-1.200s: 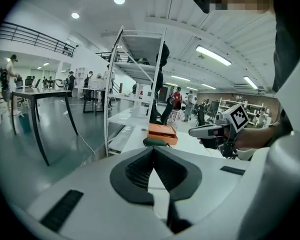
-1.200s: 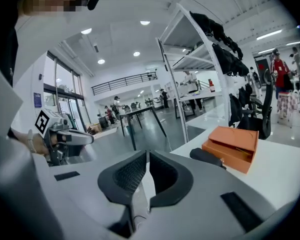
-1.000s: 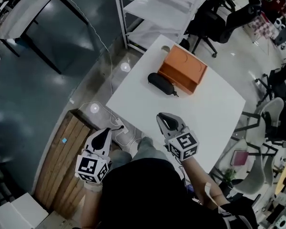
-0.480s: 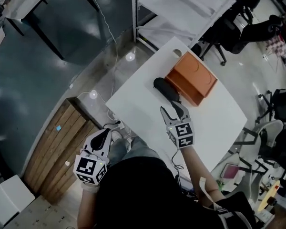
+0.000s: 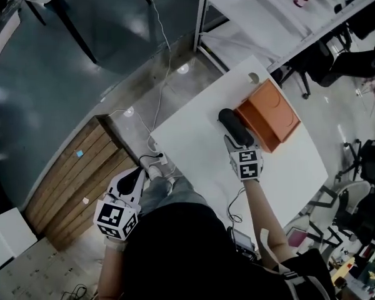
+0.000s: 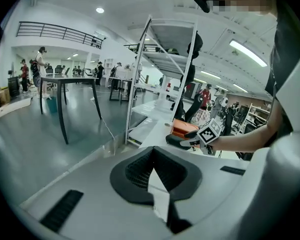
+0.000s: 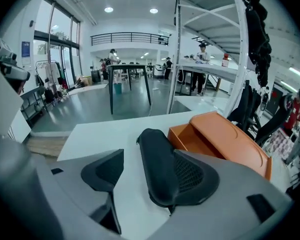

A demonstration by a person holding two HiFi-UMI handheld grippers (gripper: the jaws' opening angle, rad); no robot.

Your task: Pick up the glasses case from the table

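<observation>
The glasses case (image 5: pixel 235 125), laid on the table (image 5: pixel 190 139) with the orange box (image 5: pixel 270 114) at its 2 o'clock, is straddled off-centre by the right gripper's (image 5: pixel 239 144) wide, opening jaws, so it may be pinched unevenly and squeezed out once they are closed.

Orange box (image 5: pixel 270 113), wooden boards (image 5: pixel 75 186)

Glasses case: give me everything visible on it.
The glasses case is a black, matte, elongated pod with rounded ends, soft-looking rather than glossy, and closed. It lies flat on the white table, close beside the orange box, its length running along the box's open side. Its near end sits between the jaws of the right gripper, which are opening; it sits nearer the right-hand jaw, and contact can't be confirmed. It isn't lifted.
</observation>
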